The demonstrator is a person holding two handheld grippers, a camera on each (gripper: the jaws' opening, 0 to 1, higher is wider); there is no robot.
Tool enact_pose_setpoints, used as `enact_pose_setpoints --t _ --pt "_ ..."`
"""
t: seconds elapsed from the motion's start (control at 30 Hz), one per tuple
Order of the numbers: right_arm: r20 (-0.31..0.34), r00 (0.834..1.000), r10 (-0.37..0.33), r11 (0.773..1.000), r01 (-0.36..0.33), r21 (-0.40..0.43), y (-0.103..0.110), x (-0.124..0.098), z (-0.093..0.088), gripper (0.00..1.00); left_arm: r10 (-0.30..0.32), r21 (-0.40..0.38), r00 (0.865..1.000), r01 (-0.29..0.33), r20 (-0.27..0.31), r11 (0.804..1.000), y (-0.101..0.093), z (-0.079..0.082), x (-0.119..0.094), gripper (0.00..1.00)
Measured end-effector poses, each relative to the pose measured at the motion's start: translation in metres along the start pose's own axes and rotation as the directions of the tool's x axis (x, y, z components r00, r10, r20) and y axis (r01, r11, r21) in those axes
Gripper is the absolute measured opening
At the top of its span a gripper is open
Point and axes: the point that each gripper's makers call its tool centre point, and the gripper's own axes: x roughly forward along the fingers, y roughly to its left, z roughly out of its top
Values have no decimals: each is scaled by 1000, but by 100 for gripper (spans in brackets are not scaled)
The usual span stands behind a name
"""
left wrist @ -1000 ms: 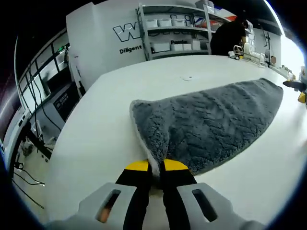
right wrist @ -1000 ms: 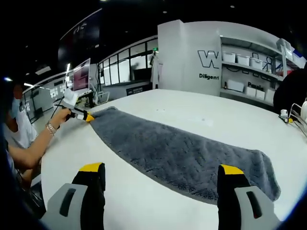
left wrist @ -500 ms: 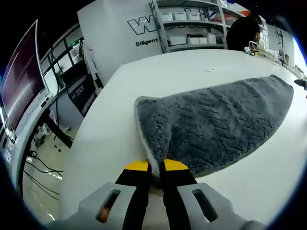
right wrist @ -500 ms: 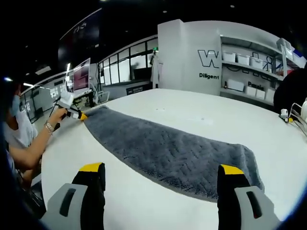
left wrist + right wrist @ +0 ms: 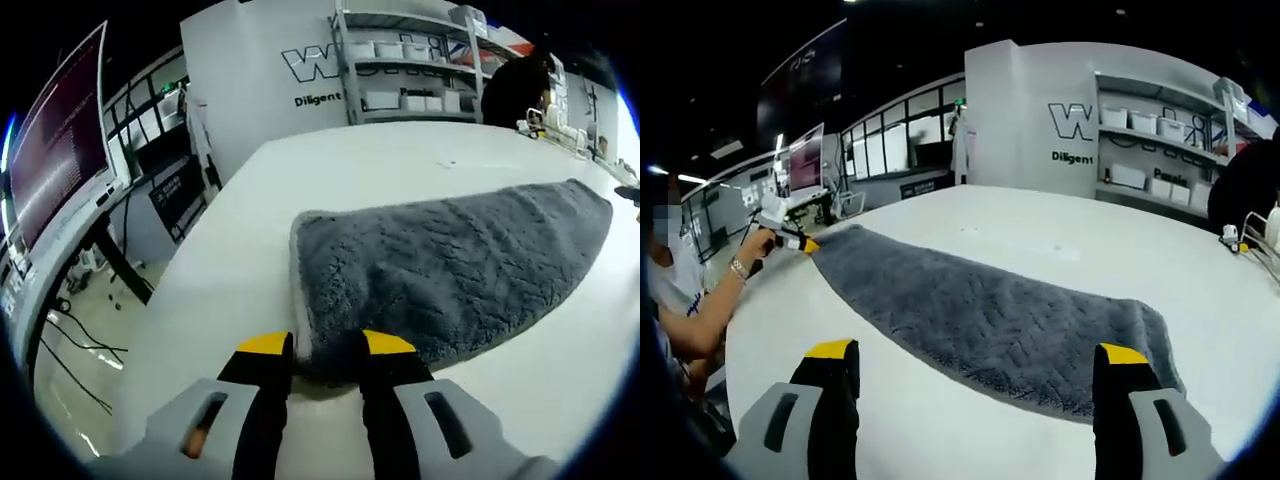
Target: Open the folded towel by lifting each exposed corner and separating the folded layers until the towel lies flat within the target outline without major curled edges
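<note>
The grey towel (image 5: 450,275) lies as one long folded strip across the white desk (image 5: 240,270), and I take it as my landmark. At its near end, in the left gripper view, the left gripper (image 5: 327,352) sits low on the desk with its yellow-tipped jaws parted, one on each side of the towel's corner. The fabric rests between them, slack and not squeezed, so I would call the hold released, or at least not clamped. My guess is that the corner has been set down there to stretch the strip out straight.

Seen in the right gripper view, the same gripper (image 5: 800,241) is small at the far end of the towel, held in a person's hand (image 5: 766,240). The right gripper (image 5: 975,372) hovers over bare desk just short of the towel's long edge, jaws spread wide and holding nothing. It looks poised to come in for an exposed corner at the rounded end of the strip nearest it.

The towel appears to be folded lengthwise, so the main unfolding is not yet done. I can't make out a target outline on the desk. Behind the towel stand shelves with white bins (image 5: 1140,150).
</note>
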Motion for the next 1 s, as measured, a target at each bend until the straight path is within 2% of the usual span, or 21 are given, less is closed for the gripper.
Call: enact_pose_setpoints --t 0.13,0.2,0.3,0.43,0.57,0.7,1.0 --pt "6 1000 -16 1000 16 0 -6 -4 5 99 -98 -79 994 102 53 992 -14 7 1 42" --pt "5 1000 -25 1000 25 -3 -9 -5 6 99 -126 -94 989 133 81 987 -19 13 1 51" --pt "-2 999 -35 999 35 -5 -14 -5 7 99 -148 -84 984 157 103 984 -23 21 1 55" --pt "-10 999 -52 999 52 -5 -25 -7 8 99 -173 -86 971 189 164 978 -27 44 3 58" --pt "-7 998 -67 998 67 -2 -34 -9 10 99 -146 -63 971 161 188 985 -22 62 11 58" --pt "-4 997 -81 997 81 -3 -45 -11 11 98 -114 -33 977 122 178 992 -16 72 22 58" --pt "30 993 -113 994 113 8 -74 -10 25 88 -121 20 977 120 174 993 -10 88 53 50"
